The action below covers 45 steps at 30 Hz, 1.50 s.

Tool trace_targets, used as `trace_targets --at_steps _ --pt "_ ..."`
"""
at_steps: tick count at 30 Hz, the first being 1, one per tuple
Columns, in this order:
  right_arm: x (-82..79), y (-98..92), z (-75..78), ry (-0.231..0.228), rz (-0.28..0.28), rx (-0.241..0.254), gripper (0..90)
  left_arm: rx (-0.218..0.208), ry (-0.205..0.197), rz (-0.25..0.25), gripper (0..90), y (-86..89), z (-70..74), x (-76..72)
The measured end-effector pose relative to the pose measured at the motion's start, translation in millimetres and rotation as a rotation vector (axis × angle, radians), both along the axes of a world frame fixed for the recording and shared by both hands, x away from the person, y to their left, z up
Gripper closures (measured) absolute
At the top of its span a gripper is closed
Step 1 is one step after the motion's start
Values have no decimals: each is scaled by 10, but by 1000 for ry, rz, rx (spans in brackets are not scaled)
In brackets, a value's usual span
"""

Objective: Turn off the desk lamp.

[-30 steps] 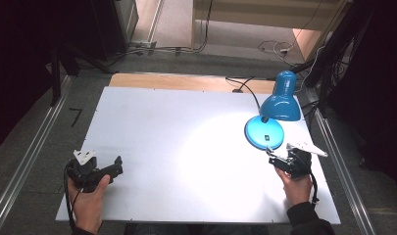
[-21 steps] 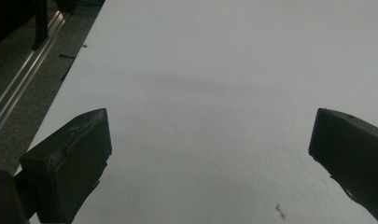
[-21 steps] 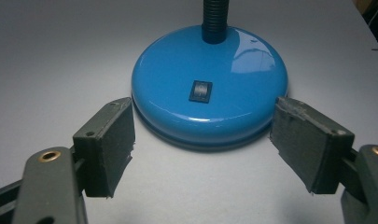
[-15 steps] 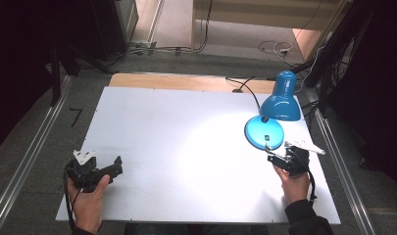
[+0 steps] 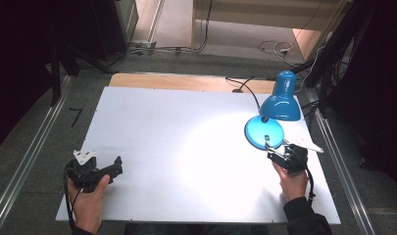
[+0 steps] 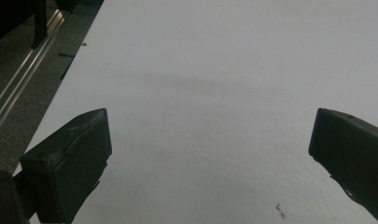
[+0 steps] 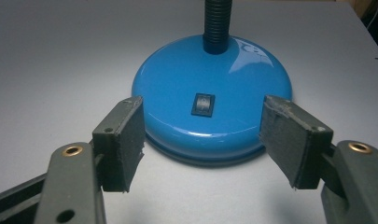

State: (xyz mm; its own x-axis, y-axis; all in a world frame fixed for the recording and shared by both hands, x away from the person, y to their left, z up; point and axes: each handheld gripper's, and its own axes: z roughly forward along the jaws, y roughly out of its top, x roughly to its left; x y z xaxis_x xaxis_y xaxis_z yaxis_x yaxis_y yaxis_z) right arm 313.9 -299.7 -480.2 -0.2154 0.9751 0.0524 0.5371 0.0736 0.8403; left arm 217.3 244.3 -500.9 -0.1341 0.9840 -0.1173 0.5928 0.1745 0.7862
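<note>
Right claw (image 5: 273, 151) sits at 5 o'clock on the white surface (image 5: 176, 147), jaws apart and just been closing, nothing gripped; the blue lamp base (image 7: 212, 102) lies just ahead at its 12 o'clock, its rocker switch (image 7: 203, 103) facing the gap. Left claw (image 5: 115, 171) rests at 7 o'clock, jaws wide, empty.

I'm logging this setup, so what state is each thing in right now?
Lamp: lit, upright, shade aimed down at the table.
Switch: on the lamp's base, untouched.
Right gripper: open, jaws just been closing, flanking the base's near edge.
Left gripper: open, nothing between its jaws.
</note>
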Motion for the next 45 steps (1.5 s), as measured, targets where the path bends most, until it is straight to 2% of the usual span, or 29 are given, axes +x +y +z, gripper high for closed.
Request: trace_targets --at_steps 16,35,45 --pt "43 18 -1 -18 -18 3 477 -8 7 -2 0 6 -6 3" --pt "105 57 -23 -34 -35 -13 740 -11 7 3 0 9 -6 2" --pt "141 66 -42 -37 -35 -21 821 -12 7 2 0 9 -5 0"
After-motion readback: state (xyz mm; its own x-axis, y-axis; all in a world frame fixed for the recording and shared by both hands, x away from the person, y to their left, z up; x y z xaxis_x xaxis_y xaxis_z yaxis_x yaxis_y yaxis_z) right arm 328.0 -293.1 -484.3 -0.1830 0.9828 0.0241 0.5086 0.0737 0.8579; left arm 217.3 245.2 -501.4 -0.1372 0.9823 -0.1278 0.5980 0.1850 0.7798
